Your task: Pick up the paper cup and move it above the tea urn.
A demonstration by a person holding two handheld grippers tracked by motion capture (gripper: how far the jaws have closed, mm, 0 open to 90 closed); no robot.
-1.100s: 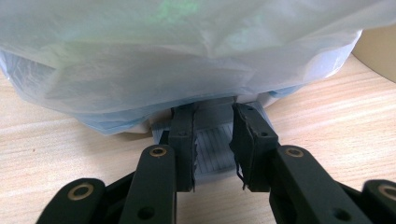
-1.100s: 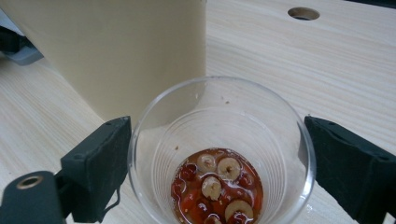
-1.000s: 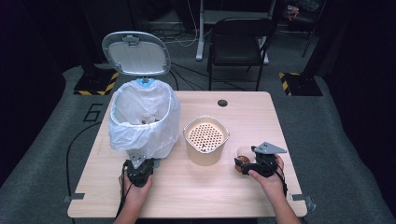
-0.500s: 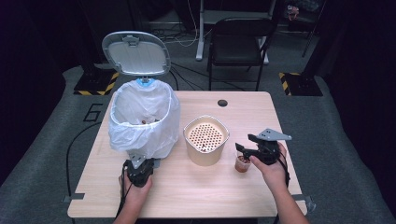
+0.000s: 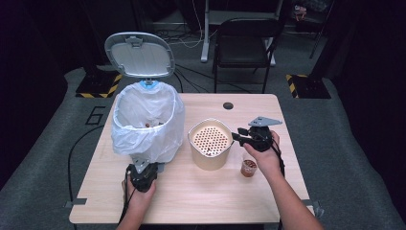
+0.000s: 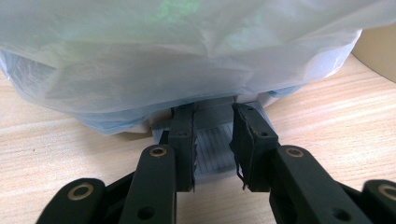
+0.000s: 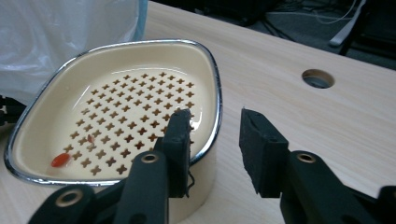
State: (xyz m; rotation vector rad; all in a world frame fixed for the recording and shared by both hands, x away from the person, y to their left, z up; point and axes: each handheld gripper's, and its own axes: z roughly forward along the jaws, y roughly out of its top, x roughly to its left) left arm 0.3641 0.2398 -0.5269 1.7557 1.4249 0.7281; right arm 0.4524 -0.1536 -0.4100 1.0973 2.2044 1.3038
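Crumbs point(image 7: 60, 160) in cream strainer pot point(image 7: 205, 100)

I see bare table point(image 5: 201, 191) along the near edge; the lined bin point(image 5: 146, 120) blocks the left. The cream container point(image 5: 209, 143) and small cup point(image 5: 248, 167) crowd my right gripper point(image 5: 243, 137).

High view: fixed above the person's side, facing forward and down; takes in the whole worktop point(image 5: 201, 191), the floor around it and a chair point(image 5: 244, 43) beyond.

Left gripper view: rides low over the worktop, looking level along its own jaws, very close to the base and pedal point(image 6: 212, 149) of the bagged bin point(image 6: 187, 51).

Right gripper view: raised, tilted down along its jaws, close on the cream strainer pot point(image 7: 116, 126).

Shared: both gripper views repeat the bin bag and wooden surface seen from above; the pot point(image 5: 210, 143) and the cable hole point(image 7: 317, 78) also show in the high view.
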